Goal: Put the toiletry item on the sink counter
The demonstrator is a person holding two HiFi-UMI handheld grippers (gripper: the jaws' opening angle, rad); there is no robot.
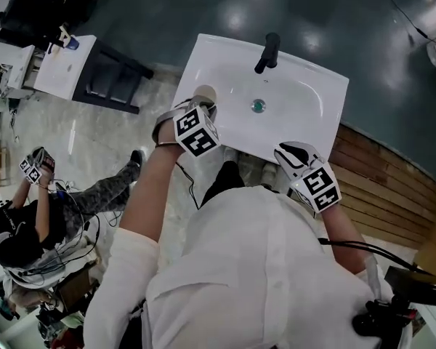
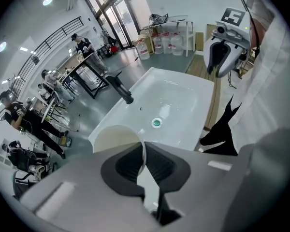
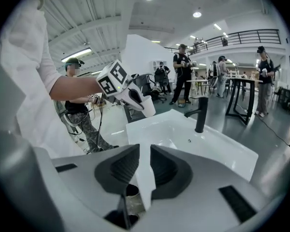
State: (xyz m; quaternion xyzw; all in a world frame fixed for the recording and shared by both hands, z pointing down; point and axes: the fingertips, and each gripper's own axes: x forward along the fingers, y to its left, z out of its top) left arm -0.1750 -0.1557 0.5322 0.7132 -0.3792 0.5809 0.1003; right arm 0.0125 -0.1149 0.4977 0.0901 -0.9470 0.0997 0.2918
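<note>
- Two pads of your left gripper (image 2: 144,154) pinch only the thin wall of the cream cup (image 2: 117,138), one inside the rim and one outside. The jaws are nearly together on it.
- That is a slim hold. I judge that a jolt, or a bump of the cup's base against the sink (image 1: 327,78), could twist the cup in the pads or let it slide out.
- The cup hangs over the sink's front left corner, right at the rim. The flat ledge there looks narrow, so a cup set partly over the edge could tip off to the floor or roll inward toward the drain (image 1: 258,106).
- Let go while it is tilted and it will likely topple, so get its base flat on the sink ledge first.
- Your right gripper (image 3: 141,167) is empty, its jaws a narrow slit apart with the sink's white showing through. It sits at the sink's front right edge, well apart from the cup, and could knock the rim if swung in.
- Your left gripper points steeply down over the sink's corner, forearm stretched forward. The right one slants down more gently, aimed across the sink toward the black faucet (image 1: 267,53).
</note>
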